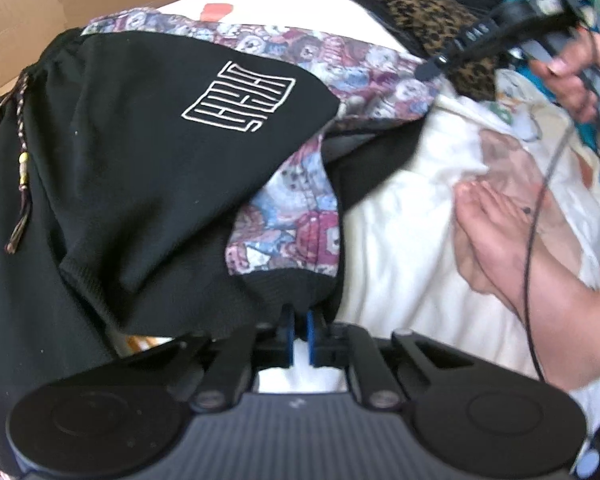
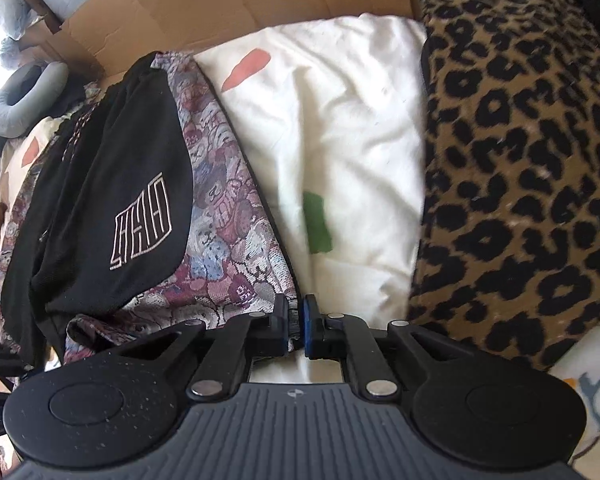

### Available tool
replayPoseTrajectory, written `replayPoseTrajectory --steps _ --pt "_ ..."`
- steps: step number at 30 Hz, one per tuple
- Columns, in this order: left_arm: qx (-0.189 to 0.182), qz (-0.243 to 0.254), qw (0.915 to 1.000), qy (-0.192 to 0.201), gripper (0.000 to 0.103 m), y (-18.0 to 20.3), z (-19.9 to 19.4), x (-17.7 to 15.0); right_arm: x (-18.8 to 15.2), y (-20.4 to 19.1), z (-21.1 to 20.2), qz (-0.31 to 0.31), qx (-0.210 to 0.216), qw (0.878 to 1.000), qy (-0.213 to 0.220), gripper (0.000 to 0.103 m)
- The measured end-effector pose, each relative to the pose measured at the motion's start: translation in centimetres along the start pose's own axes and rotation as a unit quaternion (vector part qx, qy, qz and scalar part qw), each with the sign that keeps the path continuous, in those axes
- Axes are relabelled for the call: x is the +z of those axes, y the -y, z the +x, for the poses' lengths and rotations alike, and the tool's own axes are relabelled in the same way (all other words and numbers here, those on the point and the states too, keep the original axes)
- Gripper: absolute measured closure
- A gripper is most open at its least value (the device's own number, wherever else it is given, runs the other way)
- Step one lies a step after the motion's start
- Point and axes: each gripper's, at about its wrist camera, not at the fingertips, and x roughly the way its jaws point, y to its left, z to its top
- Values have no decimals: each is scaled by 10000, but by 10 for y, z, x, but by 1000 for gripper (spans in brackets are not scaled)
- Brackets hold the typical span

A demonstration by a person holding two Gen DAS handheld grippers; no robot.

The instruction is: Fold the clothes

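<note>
Clothes lie heaped on the bedsheet (image 2: 340,128): your left claw (image 1: 299,330) is pinched tight on the black ribbed cuff (image 1: 288,286) of the patterned jacket (image 1: 288,216), and your right claw (image 2: 296,322) is clamped on that jacket's edge beside the leopard-print garment (image 2: 520,168).

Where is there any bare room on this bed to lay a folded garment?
One free patch: the cream sheet between the teddy-print jacket and the leopard-print cloth. The jacket's side is crowded, with a black garment piled on it.
</note>
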Motion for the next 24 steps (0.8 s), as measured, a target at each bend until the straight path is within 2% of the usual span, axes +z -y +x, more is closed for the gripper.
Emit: replayPoseTrajectory --steps 10,24 --pt "-353 326 9988 75 97 -9 -38 -11 20 10 -20 -79 -225 9996 174 99" --pt "-1003 290 9942 269 98 5 -41 -1 33 4 -40 -188 -516 9973 483 99"
